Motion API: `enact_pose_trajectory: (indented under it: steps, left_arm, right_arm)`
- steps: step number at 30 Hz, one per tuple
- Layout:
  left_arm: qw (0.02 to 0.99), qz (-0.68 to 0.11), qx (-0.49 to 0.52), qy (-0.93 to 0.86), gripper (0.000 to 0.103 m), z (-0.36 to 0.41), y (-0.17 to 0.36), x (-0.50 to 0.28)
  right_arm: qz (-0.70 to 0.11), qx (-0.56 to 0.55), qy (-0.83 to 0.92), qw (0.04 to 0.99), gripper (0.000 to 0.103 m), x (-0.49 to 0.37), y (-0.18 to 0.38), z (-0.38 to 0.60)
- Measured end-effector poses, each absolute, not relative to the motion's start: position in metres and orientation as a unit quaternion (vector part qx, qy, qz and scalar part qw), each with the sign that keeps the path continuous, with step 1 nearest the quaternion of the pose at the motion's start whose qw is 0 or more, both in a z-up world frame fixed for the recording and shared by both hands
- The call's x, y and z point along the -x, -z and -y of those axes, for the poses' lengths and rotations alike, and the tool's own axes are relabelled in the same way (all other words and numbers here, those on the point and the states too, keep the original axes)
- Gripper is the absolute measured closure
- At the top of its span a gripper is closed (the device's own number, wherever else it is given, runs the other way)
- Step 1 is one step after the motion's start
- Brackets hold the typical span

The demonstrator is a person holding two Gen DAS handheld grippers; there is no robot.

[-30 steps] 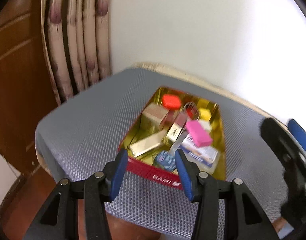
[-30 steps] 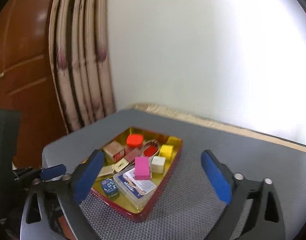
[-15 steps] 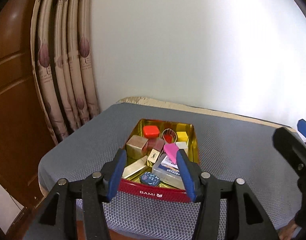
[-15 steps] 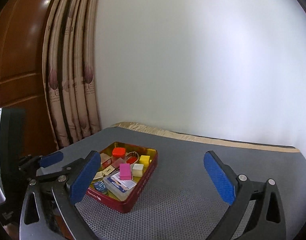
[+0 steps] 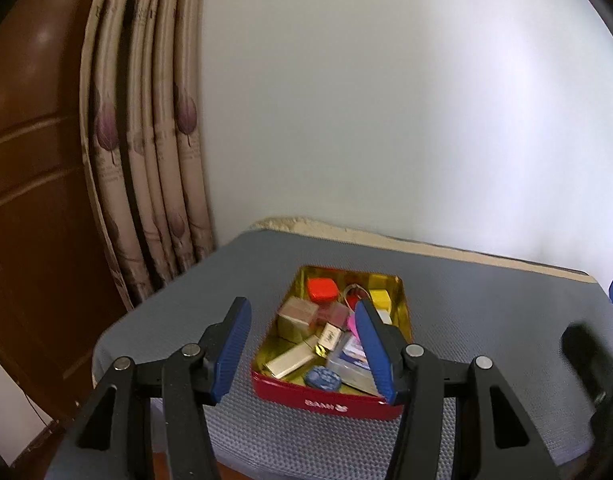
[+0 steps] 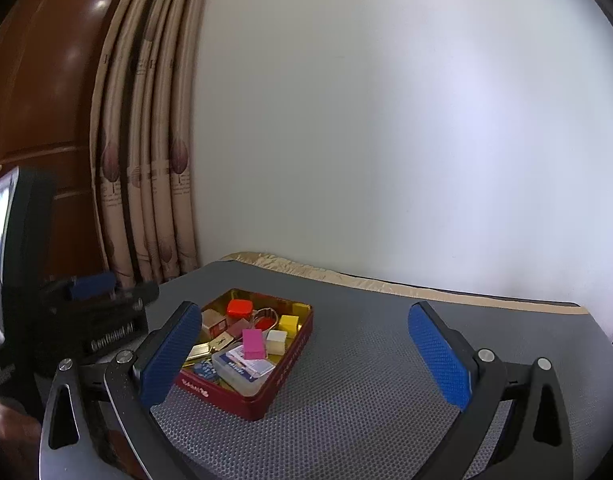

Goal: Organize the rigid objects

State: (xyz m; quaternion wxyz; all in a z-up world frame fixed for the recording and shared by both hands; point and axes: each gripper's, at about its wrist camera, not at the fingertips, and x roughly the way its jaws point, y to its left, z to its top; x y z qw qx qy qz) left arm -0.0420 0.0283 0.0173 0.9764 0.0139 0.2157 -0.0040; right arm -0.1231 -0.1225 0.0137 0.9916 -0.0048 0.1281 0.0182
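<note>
Grey mesh mat [image 5: 486, 300] covers the table by a white wall [image 5: 386, 100], with a curtain [image 5: 146, 140] and door [image 5: 26, 180] on the left. Left gripper [image 5: 302, 346] hangs open and empty over the near rim of the red tin [image 5: 326, 398] of small blocks. From the right wrist, the tin [image 6: 282, 372] sits at the mat's left part; the right gripper [image 6: 306, 354] gapes wide, holding nothing, with bare mat [image 6: 366, 360] beneath it.

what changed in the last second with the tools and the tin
Both tools pulled back and up from the tin, which now looks smaller and farther. The left tool opened wider; the right tool stayed wide open. Nothing was grasped or released. The tin's contents look unmoved.
</note>
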Motion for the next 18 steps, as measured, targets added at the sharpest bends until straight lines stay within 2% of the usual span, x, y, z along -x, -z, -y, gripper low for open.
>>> enact_pose_trajectory:
  steps: [8,18]
  left_arm:
    - [0.982,-0.184,-0.042,0.016,0.047,-0.038,-0.03,0.057]
    - [0.979,-0.202,-0.029,0.019,0.047,-0.047,-0.03,0.05]
  right_arm:
    - [-0.131,0.02,-0.034,0.991,0.001,0.128,-0.01,0.103]
    - [-0.136,0.023,-0.039,0.99,0.001,0.127,-0.01,0.099]
